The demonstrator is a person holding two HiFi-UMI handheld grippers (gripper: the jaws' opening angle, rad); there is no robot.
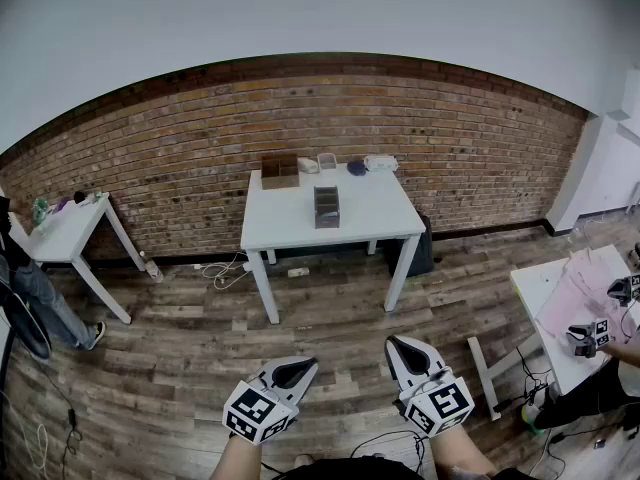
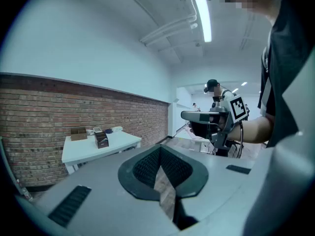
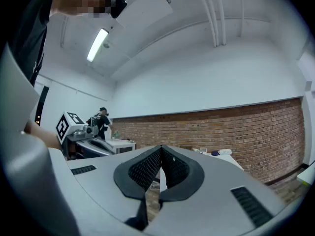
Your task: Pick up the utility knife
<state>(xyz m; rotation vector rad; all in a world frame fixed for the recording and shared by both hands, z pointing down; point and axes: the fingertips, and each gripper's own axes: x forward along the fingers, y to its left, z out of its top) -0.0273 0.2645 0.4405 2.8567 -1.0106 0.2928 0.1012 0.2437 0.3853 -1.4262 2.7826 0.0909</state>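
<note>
No utility knife can be made out from this distance. The white table (image 1: 300, 218) stands by the brick wall and carries a dark organizer (image 1: 327, 207), a brown box (image 1: 280, 172) and small items at its back edge. I hold my left gripper (image 1: 312, 361) and right gripper (image 1: 391, 341) low near my body, well short of the table, over the wooden floor. Both are shut with nothing between the jaws. The left gripper view shows its tips (image 2: 160, 147) meeting, with the table (image 2: 98, 144) far off. The right gripper (image 3: 161, 146) looks the same.
A smaller white table (image 1: 60, 230) stands at the left wall, with a person (image 1: 25, 293) beside it. At the right, another table (image 1: 560, 303) holds a pink sheet, and a second person's grippers (image 1: 590, 336) hover over it. Cables lie on the floor under the middle table.
</note>
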